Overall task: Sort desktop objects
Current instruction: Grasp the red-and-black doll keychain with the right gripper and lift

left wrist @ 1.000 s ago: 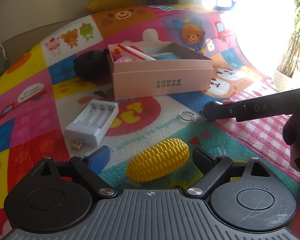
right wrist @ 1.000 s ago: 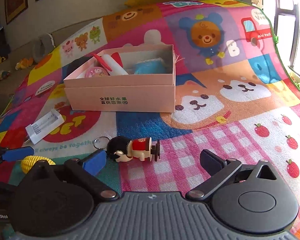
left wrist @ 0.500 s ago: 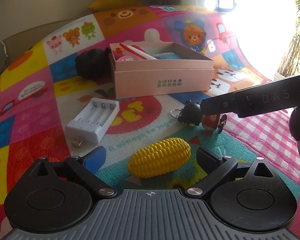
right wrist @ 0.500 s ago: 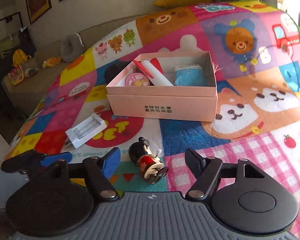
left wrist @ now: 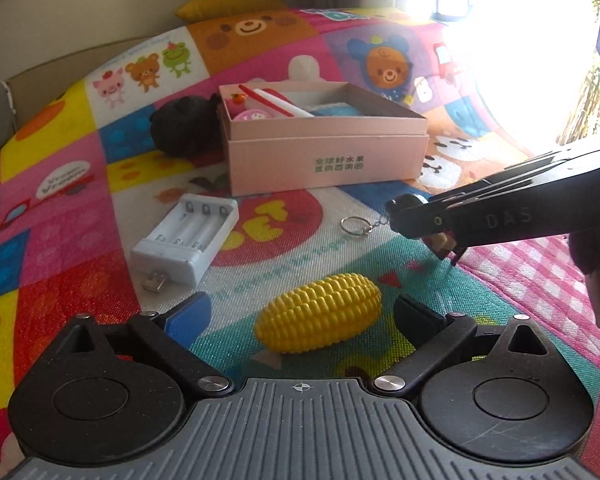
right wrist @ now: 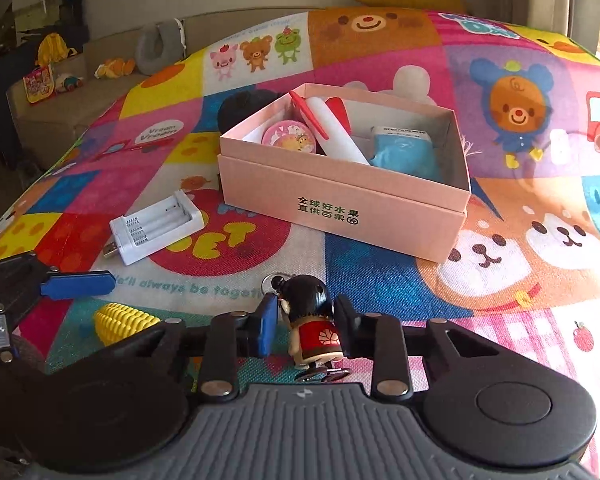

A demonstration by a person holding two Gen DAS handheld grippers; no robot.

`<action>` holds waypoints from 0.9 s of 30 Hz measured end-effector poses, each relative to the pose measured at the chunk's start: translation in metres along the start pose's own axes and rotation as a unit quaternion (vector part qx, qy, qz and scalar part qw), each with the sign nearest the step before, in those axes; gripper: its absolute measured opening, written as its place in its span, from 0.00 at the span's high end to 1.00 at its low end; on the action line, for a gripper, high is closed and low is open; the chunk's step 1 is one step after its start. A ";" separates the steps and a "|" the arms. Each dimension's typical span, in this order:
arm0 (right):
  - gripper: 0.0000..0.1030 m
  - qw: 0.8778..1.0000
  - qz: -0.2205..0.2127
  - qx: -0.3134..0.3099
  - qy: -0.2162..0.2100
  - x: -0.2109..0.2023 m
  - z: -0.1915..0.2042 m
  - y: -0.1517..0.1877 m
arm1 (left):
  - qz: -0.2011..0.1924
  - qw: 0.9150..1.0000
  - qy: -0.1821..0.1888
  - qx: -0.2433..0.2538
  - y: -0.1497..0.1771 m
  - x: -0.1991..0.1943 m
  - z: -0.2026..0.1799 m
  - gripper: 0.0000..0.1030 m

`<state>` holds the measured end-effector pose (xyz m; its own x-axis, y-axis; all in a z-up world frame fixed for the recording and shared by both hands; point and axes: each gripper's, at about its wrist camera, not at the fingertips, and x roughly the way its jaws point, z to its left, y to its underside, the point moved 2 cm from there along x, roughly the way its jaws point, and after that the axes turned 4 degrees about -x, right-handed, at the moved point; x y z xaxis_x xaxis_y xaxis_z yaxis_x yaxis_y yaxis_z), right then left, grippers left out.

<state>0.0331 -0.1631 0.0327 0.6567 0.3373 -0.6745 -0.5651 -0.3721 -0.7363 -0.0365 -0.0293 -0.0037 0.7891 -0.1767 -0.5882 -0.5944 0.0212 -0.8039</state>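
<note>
Right gripper [right wrist: 306, 326] closing around one black-haired, red-shirted doll keychain [right wrist: 314, 320]; left gripper [left wrist: 302, 314] gaped wide, empty, straddling one yellow plastic corn cob [left wrist: 320, 312].

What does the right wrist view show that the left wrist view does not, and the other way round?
Only the right wrist view shows the doll keychain whole, between the closing jaws of the right gripper, pads at its sides.

Only the left wrist view shows the toy corn whole, lying between the wide-open jaws of the left gripper, untouched.

Both show the pink box, the white battery charger and the colourful play mat.
</note>
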 end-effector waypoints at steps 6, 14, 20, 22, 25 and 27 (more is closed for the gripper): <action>0.71 0.999 -0.009 0.035 -0.010 -0.035 -0.007 0.015 | 0.008 1.000 -0.005 0.009 0.003 -0.004 -0.001 0.00; 0.71 0.997 -0.005 0.074 -0.013 -0.059 -0.017 0.036 | 0.014 0.998 -0.046 0.044 0.006 -0.016 0.012 0.00; 0.72 0.996 -0.008 0.083 -0.013 -0.057 -0.017 0.044 | 0.015 0.995 -0.085 0.049 0.001 -0.022 0.033 0.00; 0.72 0.997 -0.009 0.082 -0.012 -0.056 -0.016 0.046 | 0.025 0.998 -0.046 0.037 0.000 -0.024 0.035 0.00; 0.72 0.997 -0.012 0.074 -0.006 -0.056 -0.013 0.049 | 0.036 0.999 0.010 0.013 -0.001 -0.025 0.029 0.00; 0.72 0.997 -0.014 0.070 -0.003 -0.056 -0.012 0.050 | 0.039 0.999 0.021 0.013 -0.002 -0.019 0.020 0.00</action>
<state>-0.0260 -0.2105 0.0345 0.6703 0.3517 -0.6535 -0.6110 -0.2383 -0.7550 -0.0474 -0.0067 0.0078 0.7326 -0.2150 -0.6458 -0.6497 0.0618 -0.7576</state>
